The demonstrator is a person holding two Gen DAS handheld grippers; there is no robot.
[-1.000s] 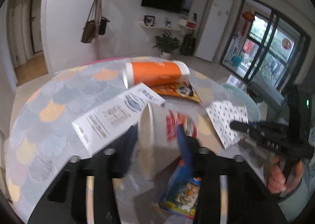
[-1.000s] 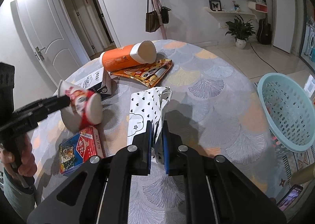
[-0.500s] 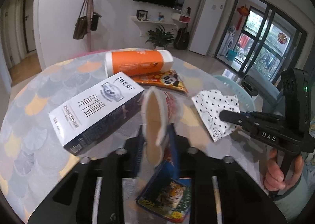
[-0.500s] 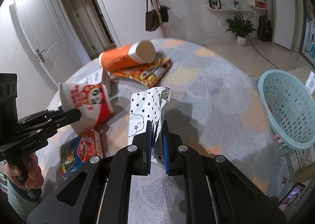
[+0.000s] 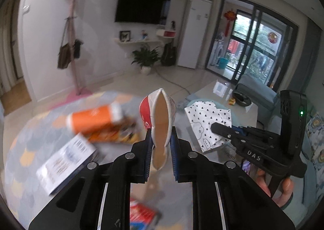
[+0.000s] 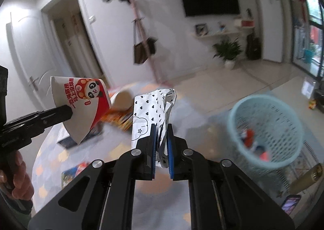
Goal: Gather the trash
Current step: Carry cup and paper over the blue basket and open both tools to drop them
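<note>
My left gripper (image 5: 161, 147) is shut on a squashed red and white paper cup (image 5: 162, 120) and holds it in the air above the table; the cup also shows in the right wrist view (image 6: 81, 106). My right gripper (image 6: 161, 149) is shut on a white paper bag with black hearts (image 6: 151, 112), also lifted off the table; the bag also shows in the left wrist view (image 5: 206, 122). A light blue mesh basket (image 6: 267, 132) with some trash in it stands on the floor to the right of the table.
On the round scale-patterned table (image 5: 30, 145) lie an orange and white tube (image 5: 95, 118), an orange snack packet (image 5: 117, 134), a white box (image 5: 66, 159) and a small tiger-print box (image 6: 75, 173). A phone (image 6: 290, 202) lies at the table's right edge.
Both grippers have risen from the table with their items. The cup and the bag now hang in the air, and the right view has swung toward the basket.
</note>
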